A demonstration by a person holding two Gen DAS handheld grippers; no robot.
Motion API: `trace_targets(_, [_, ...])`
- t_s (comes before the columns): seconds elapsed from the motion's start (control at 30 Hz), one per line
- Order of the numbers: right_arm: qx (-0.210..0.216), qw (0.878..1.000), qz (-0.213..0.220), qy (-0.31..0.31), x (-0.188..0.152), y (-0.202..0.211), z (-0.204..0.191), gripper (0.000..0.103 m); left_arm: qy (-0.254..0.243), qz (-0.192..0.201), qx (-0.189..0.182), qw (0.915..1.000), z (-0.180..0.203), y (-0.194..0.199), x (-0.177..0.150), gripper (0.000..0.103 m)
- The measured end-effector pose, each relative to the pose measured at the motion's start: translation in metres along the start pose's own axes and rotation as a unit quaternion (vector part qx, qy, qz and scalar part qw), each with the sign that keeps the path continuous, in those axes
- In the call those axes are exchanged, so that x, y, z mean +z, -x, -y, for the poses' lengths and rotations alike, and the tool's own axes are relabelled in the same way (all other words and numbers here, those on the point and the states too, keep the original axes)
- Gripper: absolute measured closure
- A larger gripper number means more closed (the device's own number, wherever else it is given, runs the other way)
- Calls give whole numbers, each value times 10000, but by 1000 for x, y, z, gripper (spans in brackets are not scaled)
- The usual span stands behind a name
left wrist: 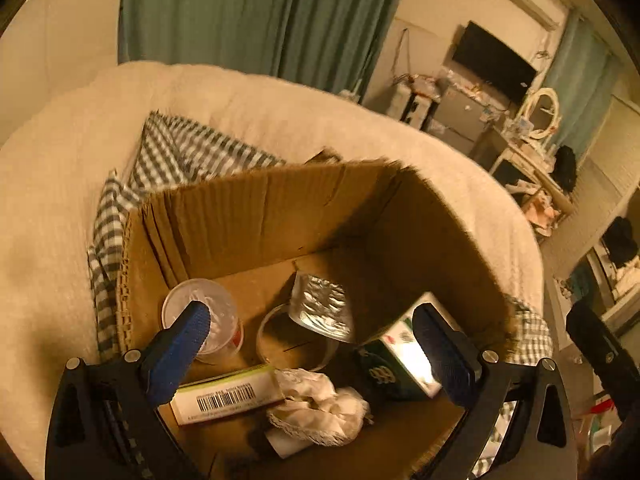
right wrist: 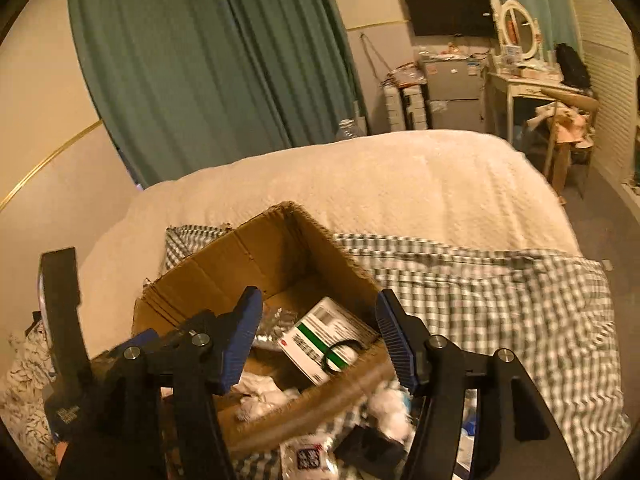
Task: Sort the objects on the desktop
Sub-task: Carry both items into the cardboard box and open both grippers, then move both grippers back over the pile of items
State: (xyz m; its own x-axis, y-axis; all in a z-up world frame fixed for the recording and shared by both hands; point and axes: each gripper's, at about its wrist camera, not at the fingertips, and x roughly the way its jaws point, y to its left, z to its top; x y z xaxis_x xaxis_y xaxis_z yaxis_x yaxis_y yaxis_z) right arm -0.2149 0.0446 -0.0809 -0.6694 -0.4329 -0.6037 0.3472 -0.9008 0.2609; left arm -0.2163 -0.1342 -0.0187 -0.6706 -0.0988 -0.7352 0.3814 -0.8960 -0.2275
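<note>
Both empty and spread wide, the left gripper hangs over the cardboard box, the right gripper nearer loose clutter below.

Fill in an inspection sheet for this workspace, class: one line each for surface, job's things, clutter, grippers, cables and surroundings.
Surface: checked cloth spread on a cream bedspread.
Job's things: cardboard box holding a plastic cup, foil blister pack, barcoded carton, green-and-white carton and crumpled tissue.
Clutter: white wad and small packets on the cloth outside the box.
Grippers: left gripper open over the box, empty; right gripper open, empty.
Cables: nothing seen on the workspace.
Surroundings: green curtain, wall television, dressing table with oval mirror.
</note>
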Motion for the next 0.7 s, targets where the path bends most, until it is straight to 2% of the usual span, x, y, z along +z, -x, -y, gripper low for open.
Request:
trace_targets(0.17, [-353, 9992, 147, 102, -16, 58, 16, 44, -212, 215, -195, 9994, 17, 38, -8, 0])
trace_targets(0.37, [-981, 9948, 264, -24, -49, 128, 57, 44, -661, 124, -485, 9966, 53, 76, -42, 0])
trace_targets(0.53, [-1272, 9913, 209, -284, -90, 174, 90, 43, -1431, 34, -607, 9878, 88, 94, -104, 0])
trace_targets(0.6, [-1351, 9899, 122, -417, -109, 187, 104, 43, -1777, -66, -659, 9819, 100, 87, -132, 0])
trace_targets(0.7, [-1457, 9876, 75, -571, -133, 200, 118, 43, -2195, -342, -450, 9740, 113, 62, -178, 0])
